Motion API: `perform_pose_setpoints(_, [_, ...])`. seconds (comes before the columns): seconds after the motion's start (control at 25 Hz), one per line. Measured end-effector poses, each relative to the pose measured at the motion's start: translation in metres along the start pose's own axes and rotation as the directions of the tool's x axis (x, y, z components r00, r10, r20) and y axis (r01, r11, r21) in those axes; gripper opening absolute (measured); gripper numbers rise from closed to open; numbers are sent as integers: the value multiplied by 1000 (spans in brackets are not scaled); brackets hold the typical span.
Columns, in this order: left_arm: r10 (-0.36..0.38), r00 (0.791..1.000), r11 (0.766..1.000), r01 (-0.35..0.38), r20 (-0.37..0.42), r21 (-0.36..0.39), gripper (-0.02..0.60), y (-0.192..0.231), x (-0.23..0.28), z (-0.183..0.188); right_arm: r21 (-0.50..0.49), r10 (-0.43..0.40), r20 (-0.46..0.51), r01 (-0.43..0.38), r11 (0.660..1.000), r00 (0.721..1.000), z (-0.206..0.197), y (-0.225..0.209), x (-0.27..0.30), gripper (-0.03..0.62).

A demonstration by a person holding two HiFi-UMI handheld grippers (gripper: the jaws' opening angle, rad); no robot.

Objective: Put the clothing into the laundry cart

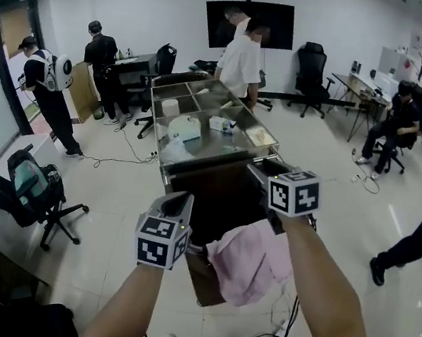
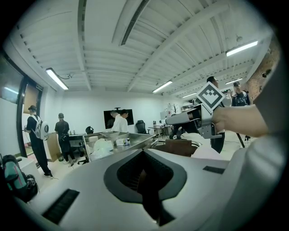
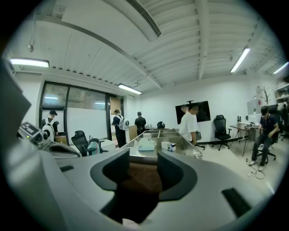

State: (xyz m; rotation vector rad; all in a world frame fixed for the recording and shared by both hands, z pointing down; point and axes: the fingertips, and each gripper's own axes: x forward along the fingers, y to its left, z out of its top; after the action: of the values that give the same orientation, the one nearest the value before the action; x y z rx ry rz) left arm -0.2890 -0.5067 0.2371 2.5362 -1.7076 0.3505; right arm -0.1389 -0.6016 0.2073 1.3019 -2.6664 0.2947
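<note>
Looking down from the head view, we cannot see the tips of either tool, since marker cubes and housings cover them. The inside of the laundry cart [image 1: 220,189] is lost in shadow, so how far the clothing reaches into it is hard to judge. The left tool [image 2: 142,154] has its jaws brought together, with nothing visible between them. The right tool [image 3: 143,168] stands with jaws apart, and mostly the cart's brown inside shows through the gap.

Ahead of both tools runs a steel bench [image 1: 157,119] split into compartments, holding a white bundle [image 1: 185,129] and a small box [image 1: 222,124]. Beyond it a person in a white shirt [image 1: 240,61] stands before a dark wall screen [image 1: 250,23]. Office chairs and other people ring the pale floor [image 1: 333,199].

The pink clothing [image 1: 248,261] lies crumpled and soft below and behind the right tool, to the right of the left tool, draped at the cart's near rim.
</note>
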Motion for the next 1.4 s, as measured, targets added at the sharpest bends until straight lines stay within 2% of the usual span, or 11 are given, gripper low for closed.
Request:
perform_pose_setpoints(0.32, [-24,1000,1000,24,9,-6,0,-20,-3,-1,-9,1,7,-1,1000,1000,-13,8,-39,215])
perform_pose_setpoints(0.56, [-60,998,998,60,16,0,0,-44,-15,-3,20,10,51,-11,1000,999,-21,19,-78,178])
perform_pose_setpoints(0.64, [-67,998,998,67,13,8,0,-50,-20,-7,34,11,86,-14,999,996,-23,22,-92,85])
perform_pose_setpoints(0.76, [-75,997,997,75,8,23,0,-58,-31,-12,46,-1,119,-5,999,993,-29,24,-112,3])
perform_pose_setpoints(0.96, [-90,996,995,90,0,31,0,-71,-48,-21,81,-18,125,8,997,992,-46,28,-141,2])
perform_pose_setpoints(1.4, [-141,990,990,141,-9,0,0,-96,-73,-48,107,-25,116,12,994,993,-85,54,-188,2])
